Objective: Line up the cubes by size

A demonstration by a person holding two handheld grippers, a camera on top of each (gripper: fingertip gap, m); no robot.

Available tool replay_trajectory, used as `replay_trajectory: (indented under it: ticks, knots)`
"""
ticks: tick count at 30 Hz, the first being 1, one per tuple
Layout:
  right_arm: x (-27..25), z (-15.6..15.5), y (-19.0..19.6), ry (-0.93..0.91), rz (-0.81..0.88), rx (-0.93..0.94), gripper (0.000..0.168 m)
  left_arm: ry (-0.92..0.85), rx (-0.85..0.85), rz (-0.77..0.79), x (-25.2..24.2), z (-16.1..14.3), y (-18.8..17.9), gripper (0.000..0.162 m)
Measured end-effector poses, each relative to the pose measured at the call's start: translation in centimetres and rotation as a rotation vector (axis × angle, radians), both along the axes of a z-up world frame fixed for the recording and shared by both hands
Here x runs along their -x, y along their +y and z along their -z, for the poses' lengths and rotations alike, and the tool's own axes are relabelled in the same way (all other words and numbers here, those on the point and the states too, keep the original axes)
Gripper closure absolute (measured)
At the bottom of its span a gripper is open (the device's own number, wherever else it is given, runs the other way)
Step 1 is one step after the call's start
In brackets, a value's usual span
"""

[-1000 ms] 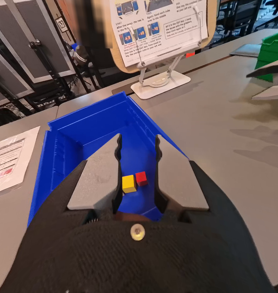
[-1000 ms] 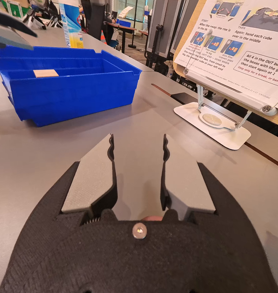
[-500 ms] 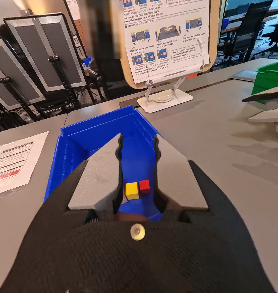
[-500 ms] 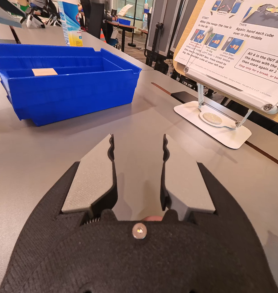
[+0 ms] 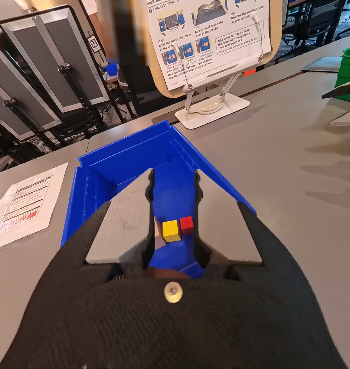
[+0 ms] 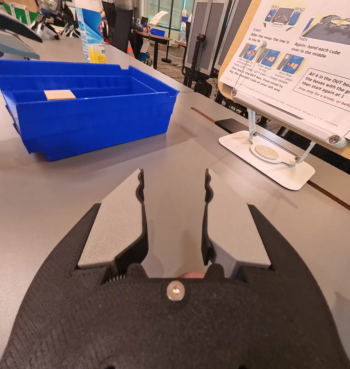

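Hovering above the near end of the blue bin [image 5: 130, 151], the left gripper [image 5: 173, 174] has its jaws parted and holds nothing. Inside, a yellow cube [image 5: 170, 230] and a smaller red cube [image 5: 186, 224] sit side by side, with a tan wooden cube [image 5: 157, 234] mostly hidden behind the left finger. The right gripper [image 6: 174, 172] hangs over bare grey table [image 6: 50, 199], jaws wide apart and empty, well clear of the bin.

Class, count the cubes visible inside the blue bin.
3: red cube, yellow cube beside it, wooden cube mostly behind the left claw's finger. More may be hidden.
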State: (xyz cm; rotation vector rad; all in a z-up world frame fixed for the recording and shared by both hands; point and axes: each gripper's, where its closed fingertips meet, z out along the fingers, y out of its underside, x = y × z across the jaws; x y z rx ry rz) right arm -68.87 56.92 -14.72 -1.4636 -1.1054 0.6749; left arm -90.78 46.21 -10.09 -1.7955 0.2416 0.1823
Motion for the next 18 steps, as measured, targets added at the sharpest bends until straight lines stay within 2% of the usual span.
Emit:
replay_trajectory:
  ticks: [18]
  knots:
    - [0.0,-0.2,-0.2,0.001,-0.003,-0.005,0.111,0.012,0.047,0.026,-0.3,1.2,0.1,0.124]
